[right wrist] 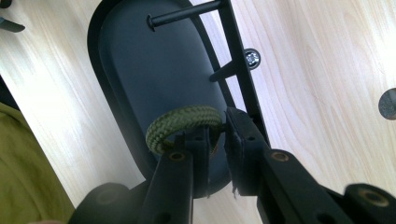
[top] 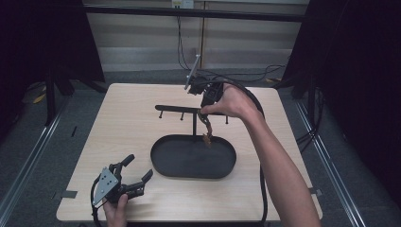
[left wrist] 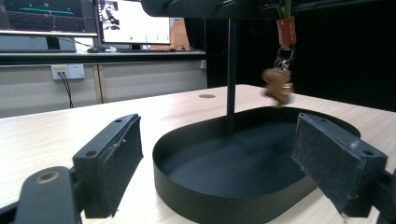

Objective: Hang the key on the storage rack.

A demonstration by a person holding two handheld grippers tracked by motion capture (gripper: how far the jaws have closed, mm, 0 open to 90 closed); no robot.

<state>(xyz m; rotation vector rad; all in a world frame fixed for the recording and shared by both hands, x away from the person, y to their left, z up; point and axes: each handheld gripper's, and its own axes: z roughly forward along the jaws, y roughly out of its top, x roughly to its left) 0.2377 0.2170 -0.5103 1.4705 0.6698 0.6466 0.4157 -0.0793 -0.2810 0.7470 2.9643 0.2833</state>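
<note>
A pale wooden table with visible grain and rounded corners sits on a grey floor, with dark curtains at both sides and a light panelled wall behind. The left gripper view shows monitors on a counter against that wall, above a wall socket.

On the table stands a matte black stand: a shallow oval tray with a low upright wall, a thin round post rising from its far side, and a flat crossbar on top with short pegs hanging beneath it.

A keychain hangs just below the crossbar, over the right part of the tray. It has a braided olive cord loop, a brown leather tab, a metal ring and a small tan figure at the bottom; the figure is blurred, so its shape is hard to make out, perhaps a little bear.

The left gripper rests low at the near left corner of the table, its jaws spread wide with rough dark pads and nothing between them, facing the tray.

The right gripper is held up at the crossbar, jaws drawn close and pinching the cord loop at its top.
</note>
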